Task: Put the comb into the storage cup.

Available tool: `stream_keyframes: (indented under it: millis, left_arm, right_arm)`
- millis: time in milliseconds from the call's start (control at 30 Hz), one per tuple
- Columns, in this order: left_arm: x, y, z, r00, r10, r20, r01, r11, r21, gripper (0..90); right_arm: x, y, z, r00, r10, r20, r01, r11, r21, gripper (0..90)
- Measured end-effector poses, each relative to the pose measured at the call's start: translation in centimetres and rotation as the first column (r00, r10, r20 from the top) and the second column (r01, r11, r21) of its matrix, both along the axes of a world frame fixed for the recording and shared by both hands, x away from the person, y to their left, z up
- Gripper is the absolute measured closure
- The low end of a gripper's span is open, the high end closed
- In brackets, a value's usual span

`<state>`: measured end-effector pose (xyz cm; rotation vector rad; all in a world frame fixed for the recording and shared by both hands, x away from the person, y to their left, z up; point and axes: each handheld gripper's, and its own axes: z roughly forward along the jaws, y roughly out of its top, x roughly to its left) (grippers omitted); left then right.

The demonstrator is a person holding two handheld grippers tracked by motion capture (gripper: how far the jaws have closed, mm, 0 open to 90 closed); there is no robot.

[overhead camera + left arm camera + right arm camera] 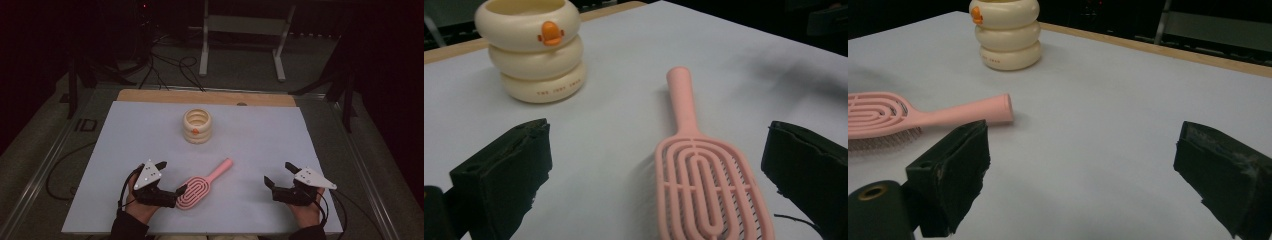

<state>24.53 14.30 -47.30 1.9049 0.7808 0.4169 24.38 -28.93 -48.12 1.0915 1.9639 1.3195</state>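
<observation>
My left claw (171, 178) gapes beside the pink hairbrush (202, 185), near centre on the white tabletop (260, 135); my right claw (280, 174) gapes over bare surface. Farther off: cream ringed cup (197, 125), dark room, cables (170, 67).

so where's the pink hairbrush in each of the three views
High view: the pink hairbrush lies low and centre-left, its head by the left gripper, its handle pointing up-right.
Left gripper view: lower centre-right, head nearest the camera, handle pointing away.
Right gripper view: far left, handle pointing right.
Shared landmark: the cream ringed cup, with its orange duck bill, stands beyond the brush in every view.
</observation>
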Motion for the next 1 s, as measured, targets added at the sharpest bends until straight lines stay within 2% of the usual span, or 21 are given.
stream_keyframes:
  millis: [433,700,733,933,967,1000]
  left_arm:
    - [-0.4,-1.6,-0.2,0.999,-0.044,-0.01,0.044,0.999,0.007,0.8]
    - [-0.6,-2.4,-0.4,0.9972,-0.07,-0.025,0.07,0.9974,0.013,1.2]
    - [-0.7,-2.7,-0.5,0.9962,-0.079,-0.037,0.079,0.9969,0.008,1.2]
    - [-1.0,-3.2,-0.6,0.9949,-0.089,-0.048,0.09,0.9959,0.014,5.6]
    - [-1.1,-3.3,-0.6,0.9953,-0.085,-0.046,0.086,0.996,0.021,13.8]
    - [-1.1,-3.5,-0.7,0.9955,-0.08,-0.051,0.081,0.9964,0.023,16.9]
  right_arm:
    - [0.0,-0.1,0.0,1.0,-0.001,0.001,0.001,1.0,0.003,7.5]
    - [0.0,-0.1,0.0,1.0,0.0,0.002,0.0,1.0,0.0,7.5]
    - [0.0,-0.1,0.0,1.0,0.0,0.002,0.0,1.0,0.0,7.5]
    - [0.0,-0.1,0.0,1.0,-0.001,0.002,0.001,1.0,0.003,7.5]
    - [0.0,-0.1,0.0,1.0,-0.001,0.001,0.001,1.0,0.002,7.5]
    - [0.0,-0.1,0.0,1.0,-0.001,0.001,0.001,1.0,0.003,7.5]
